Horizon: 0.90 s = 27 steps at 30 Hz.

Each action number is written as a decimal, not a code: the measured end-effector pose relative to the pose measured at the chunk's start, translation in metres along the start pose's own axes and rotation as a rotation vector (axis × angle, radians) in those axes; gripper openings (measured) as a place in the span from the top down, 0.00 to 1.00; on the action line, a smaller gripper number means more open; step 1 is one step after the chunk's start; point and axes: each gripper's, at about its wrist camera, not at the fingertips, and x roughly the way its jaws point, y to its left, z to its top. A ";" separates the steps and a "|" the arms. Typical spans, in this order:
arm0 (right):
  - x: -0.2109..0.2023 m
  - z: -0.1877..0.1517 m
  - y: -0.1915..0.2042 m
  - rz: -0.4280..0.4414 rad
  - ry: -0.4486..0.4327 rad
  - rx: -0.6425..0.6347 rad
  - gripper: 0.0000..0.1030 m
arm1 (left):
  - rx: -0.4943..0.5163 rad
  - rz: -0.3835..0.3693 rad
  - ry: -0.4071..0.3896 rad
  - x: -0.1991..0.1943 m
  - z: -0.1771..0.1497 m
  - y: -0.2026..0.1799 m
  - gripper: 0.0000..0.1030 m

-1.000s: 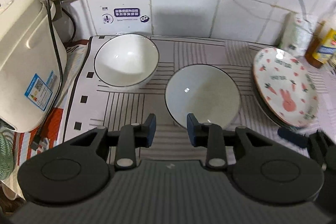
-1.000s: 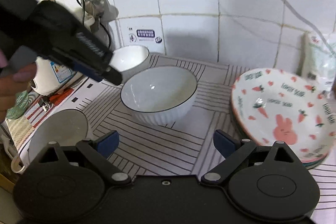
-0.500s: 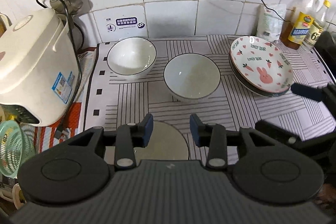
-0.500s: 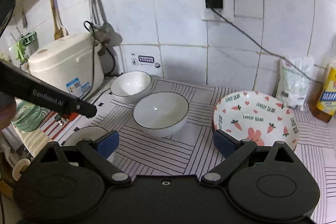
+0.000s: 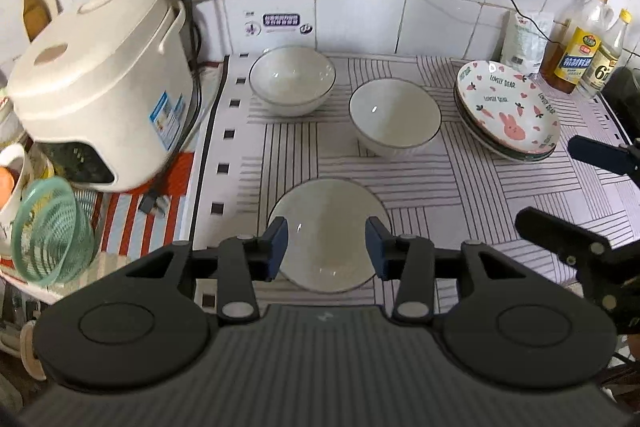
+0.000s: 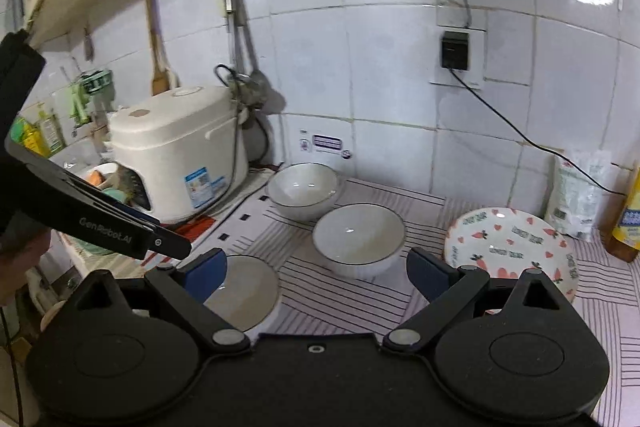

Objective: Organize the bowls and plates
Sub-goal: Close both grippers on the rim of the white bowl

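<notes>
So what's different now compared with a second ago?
Both tongs have pulled back and up from the counter, so more of it shows, including a third bowl near the front. The left tongs are opening, with nothing gripped; the right tongs are open and empty as before. The two back bowls and the rabbit plates have not moved.

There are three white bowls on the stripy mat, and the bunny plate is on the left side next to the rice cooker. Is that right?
Almost. The three white bowls do sit on the stripy mat, but the bunny plate is on the right side, near the bottles, far from the rice cooker. The left wrist view shows it.
</notes>
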 end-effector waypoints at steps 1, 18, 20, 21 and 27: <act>0.000 -0.001 0.003 0.010 0.002 -0.005 0.05 | -0.009 0.000 0.008 0.000 -0.003 0.003 0.60; 0.023 -0.025 0.040 0.059 0.029 -0.072 0.06 | -0.058 -0.009 0.110 0.035 -0.030 0.023 0.48; 0.029 -0.030 0.040 0.052 0.031 -0.066 0.06 | -0.073 -0.010 0.131 0.046 -0.032 0.026 0.48; 0.033 -0.033 0.040 0.049 0.032 -0.062 0.06 | -0.080 -0.012 0.139 0.051 -0.033 0.027 0.48; 0.058 -0.046 0.038 0.050 0.041 -0.062 0.08 | -0.093 -0.015 0.170 0.079 -0.035 0.033 0.48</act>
